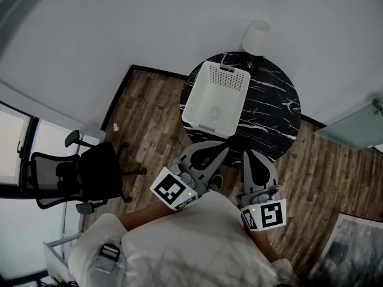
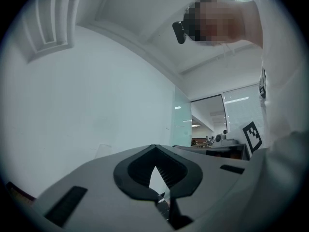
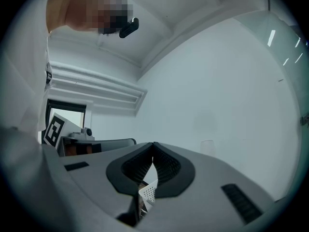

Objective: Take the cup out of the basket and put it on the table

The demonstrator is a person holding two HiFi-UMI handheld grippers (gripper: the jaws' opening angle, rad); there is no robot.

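Note:
In the head view a white slotted basket (image 1: 230, 72) stands on the left half of a round black marble table (image 1: 272, 109). A pale cup (image 1: 214, 111) lies on the basket's floor. Both grippers are held close to my body, below the table's near edge and short of the basket. My left gripper (image 1: 222, 144) points toward the basket's near end, its jaws closed tip to tip with nothing in them (image 2: 154, 149). My right gripper (image 1: 251, 153) is beside it, also shut and empty (image 3: 153, 146). A bit of basket mesh (image 3: 147, 195) shows through the gap behind its pads.
A white-shaded lamp (image 1: 256, 37) stands at the table's far edge against the wall. A black office chair (image 1: 81, 172) sits to the left on the wood floor. A glass panel (image 1: 353, 127) is at the right.

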